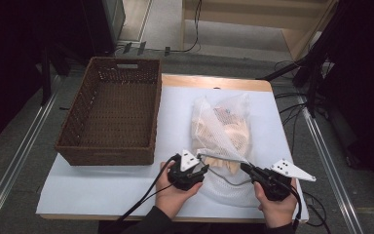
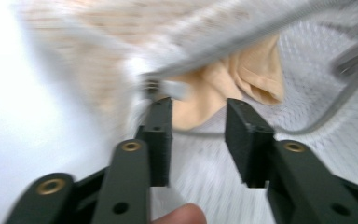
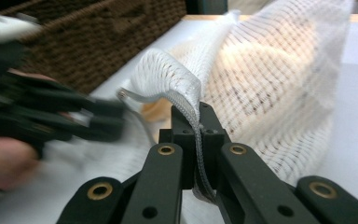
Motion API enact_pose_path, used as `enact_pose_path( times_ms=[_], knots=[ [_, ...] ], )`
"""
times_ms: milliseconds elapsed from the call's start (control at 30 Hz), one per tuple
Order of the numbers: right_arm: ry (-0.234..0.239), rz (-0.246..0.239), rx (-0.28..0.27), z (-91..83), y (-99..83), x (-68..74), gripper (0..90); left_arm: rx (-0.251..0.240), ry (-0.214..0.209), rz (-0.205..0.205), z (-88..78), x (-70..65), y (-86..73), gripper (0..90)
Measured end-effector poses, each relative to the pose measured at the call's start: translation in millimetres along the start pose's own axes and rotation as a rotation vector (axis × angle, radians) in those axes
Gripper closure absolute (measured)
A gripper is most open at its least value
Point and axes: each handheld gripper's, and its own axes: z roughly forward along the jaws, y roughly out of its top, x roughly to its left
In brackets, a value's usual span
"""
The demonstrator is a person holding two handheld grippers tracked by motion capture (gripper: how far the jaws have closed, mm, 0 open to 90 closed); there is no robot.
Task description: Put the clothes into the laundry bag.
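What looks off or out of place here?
Nothing spilled or damaged. The mesh bag lies on the table, its edge pinched in the right gripper; the left gripper is open at its opening. The basket sits squarely.

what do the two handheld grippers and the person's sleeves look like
Both the left gripper and right gripper are black, with flat block jaws, brass-coloured rivets and a grey three-cornered plate dotted with holes. A black cable trails from the left one. Sleeves are dark.

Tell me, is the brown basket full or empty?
Empty. The basket shows only its bare woven bottom; the clothes sit in the mesh bag.
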Motion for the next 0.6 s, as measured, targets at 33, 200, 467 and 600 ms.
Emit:
enact_pose_path(
  times_ms=[33,200,467,600],
  knots=[
    [-0.007,-0.001,0.005,-1.3,-1.0,-1.8,90.0,0.001,0.023,-0.002,-5.8,5.0,-2.5,56.7],
    [-0.026,0.009,0.047,-2.1,-10.4,-13.2,89.9,0.114,0.032,-0.084,-0.2,25.9,-10.7,46.2],
    [0.017,-0.002,0.165,5.7,-32.1,-24.1,64.8,0.189,-0.072,-0.140,4.2,31.7,-16.1,89.1],
    [0.010,0.048,0.101,-11.7,-32.6,-37.1,58.3,0.211,-0.099,-0.148,-9.1,36.4,-27.3,89.1]
  ],
)
